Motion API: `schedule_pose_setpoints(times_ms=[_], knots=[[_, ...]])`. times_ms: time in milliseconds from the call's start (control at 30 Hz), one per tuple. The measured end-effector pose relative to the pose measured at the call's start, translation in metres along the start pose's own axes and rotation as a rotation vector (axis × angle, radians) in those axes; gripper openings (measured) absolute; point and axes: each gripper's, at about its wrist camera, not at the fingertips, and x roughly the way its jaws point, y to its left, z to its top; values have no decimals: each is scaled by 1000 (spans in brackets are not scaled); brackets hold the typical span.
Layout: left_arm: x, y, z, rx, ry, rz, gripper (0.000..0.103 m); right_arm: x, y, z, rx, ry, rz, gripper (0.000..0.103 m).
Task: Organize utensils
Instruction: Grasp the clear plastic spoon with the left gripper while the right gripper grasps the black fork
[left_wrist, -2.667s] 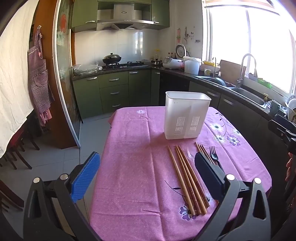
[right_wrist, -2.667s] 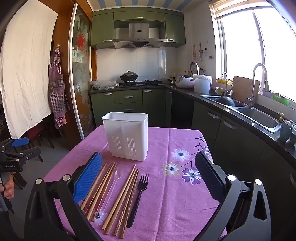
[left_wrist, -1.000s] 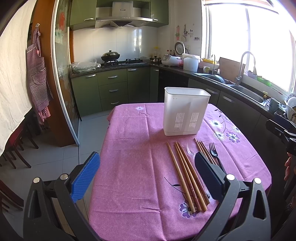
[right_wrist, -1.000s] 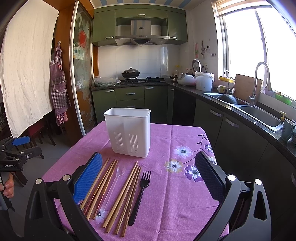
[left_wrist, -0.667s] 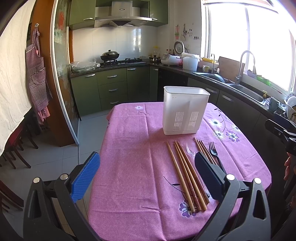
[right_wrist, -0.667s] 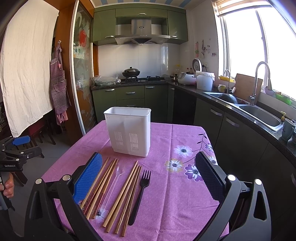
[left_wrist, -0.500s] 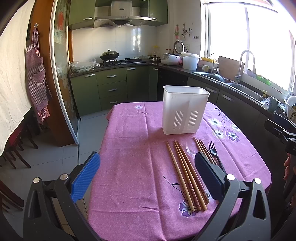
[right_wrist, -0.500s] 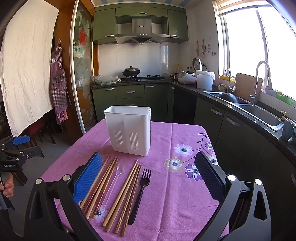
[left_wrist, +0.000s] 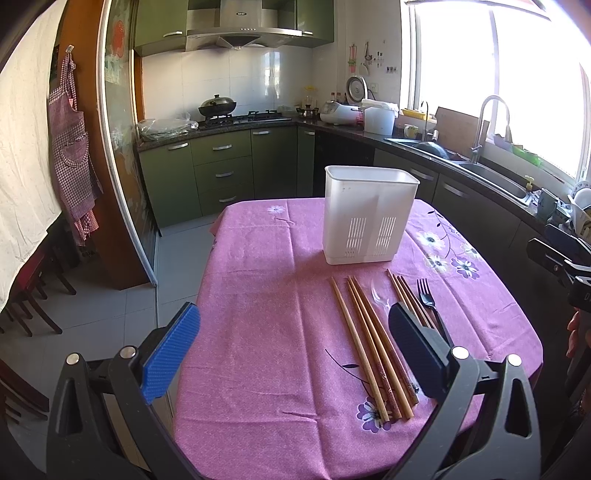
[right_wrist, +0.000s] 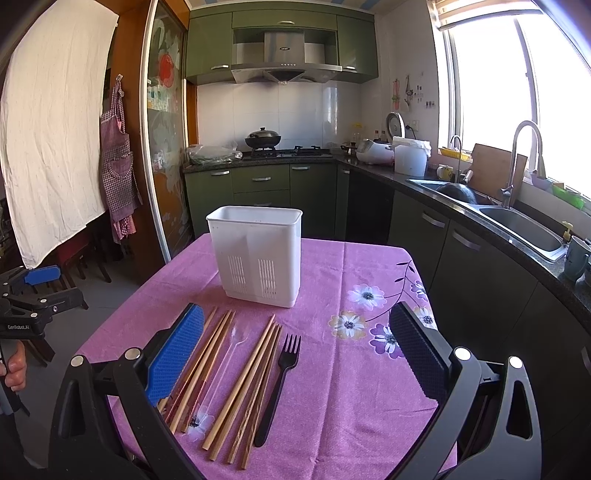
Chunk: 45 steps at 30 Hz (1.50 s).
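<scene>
A white slotted utensil holder (left_wrist: 369, 218) (right_wrist: 256, 254) stands upright on the purple flowered tablecloth (left_wrist: 266, 302) (right_wrist: 343, 387). In front of it lie two groups of wooden chopsticks (left_wrist: 369, 343) (right_wrist: 247, 373), a clear plastic spoon (right_wrist: 231, 354) (left_wrist: 378, 293) and a black plastic fork (right_wrist: 279, 384) (left_wrist: 428, 301). My left gripper (left_wrist: 295, 354) is open and empty above the table's near left edge. My right gripper (right_wrist: 297, 354) is open and empty above the utensils' near ends.
Green kitchen cabinets with a stove and wok (right_wrist: 264, 140) stand behind the table. A counter with a sink and tap (right_wrist: 521, 218) runs along the right. An apron (left_wrist: 72, 147) and a white sheet hang at the left. Tiled floor lies left of the table.
Both views have crept slightly closer to the table; the holder sits a little lower and nearer. The utensils have not moved. Both grippers stay open.
</scene>
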Motion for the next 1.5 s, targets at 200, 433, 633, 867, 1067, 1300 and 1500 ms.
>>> schedule_pose_setpoints(times_ms=[200,433,633,867,1067,1300,1500], knots=[[38,-6,10,-9,143,-4,97,33,-19,12,31,136,80,99],[112,-13,18,-72,420,-76,97,84,-25,8,-52,377,112,99],[142,-36,29,-69,553,-108,88,113,-34,6,-34,481,176,99],[166,-90,36,5,638,-159,60,130,-49,5,-7,541,128,71],[190,-111,31,19,713,-162,35,131,-61,-1,8,560,119,56],[212,-122,28,32,749,-133,26,131,-67,-5,17,566,125,49],[227,-131,24,45,774,-110,20,131,-68,-6,13,562,121,49]])
